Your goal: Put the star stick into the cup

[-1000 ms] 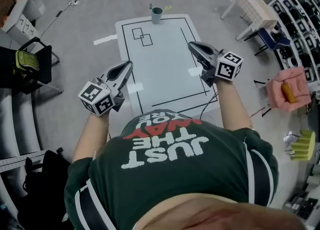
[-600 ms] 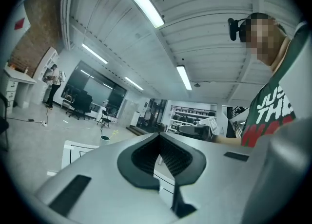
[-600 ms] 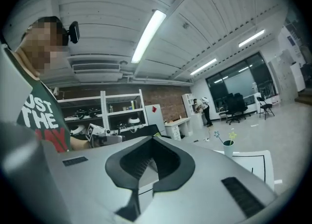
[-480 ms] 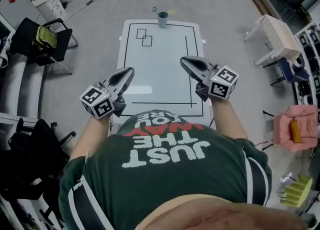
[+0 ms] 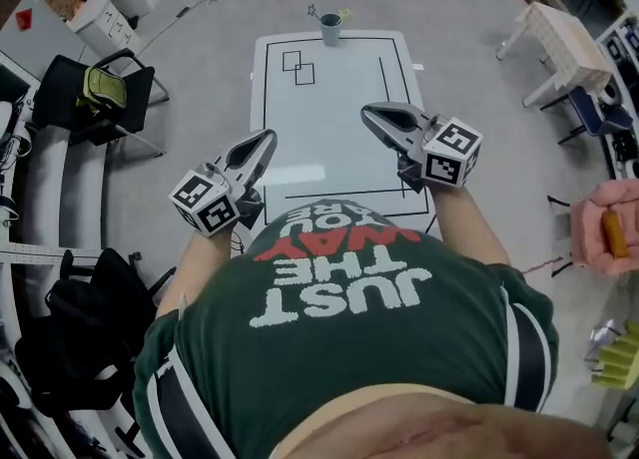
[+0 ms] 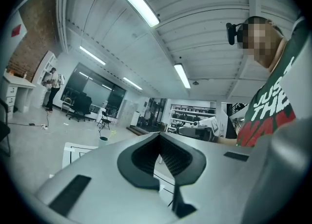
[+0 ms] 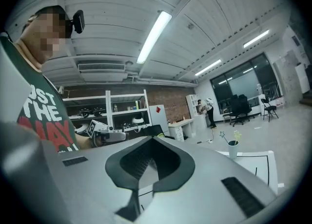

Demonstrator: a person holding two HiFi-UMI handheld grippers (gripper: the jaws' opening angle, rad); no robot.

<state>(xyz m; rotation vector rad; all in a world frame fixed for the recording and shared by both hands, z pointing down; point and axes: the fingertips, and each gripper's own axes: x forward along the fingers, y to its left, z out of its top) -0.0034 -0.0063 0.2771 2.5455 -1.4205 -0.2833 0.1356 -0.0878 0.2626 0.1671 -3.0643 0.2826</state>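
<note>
A small grey-blue cup (image 5: 330,28) stands at the far edge of the white table (image 5: 334,148). The thin star stick (image 5: 313,12) rises out of it, leaning left. In the right gripper view the cup (image 7: 233,149) holds the star stick (image 7: 223,134) and a yellowish stick (image 7: 237,134). The left gripper view shows the cup (image 6: 103,140) small and far off. My left gripper (image 5: 268,138) hovers shut and empty by the table's near left side. Over the near right part, my right gripper (image 5: 369,113) is likewise shut on nothing. Both are far from the cup.
Black lines and two small overlapping squares (image 5: 299,67) mark the tabletop. A black chair with a green-yellow bag (image 5: 95,88) stands left of the table, dark bags (image 5: 90,317) at lower left. A white side table (image 5: 564,38) and a pink seat (image 5: 609,232) are on the right.
The head view has swung, so the table now sits more centred and upright in frame. Both grippers stay shut near the table's near end, about the same distance apart.
</note>
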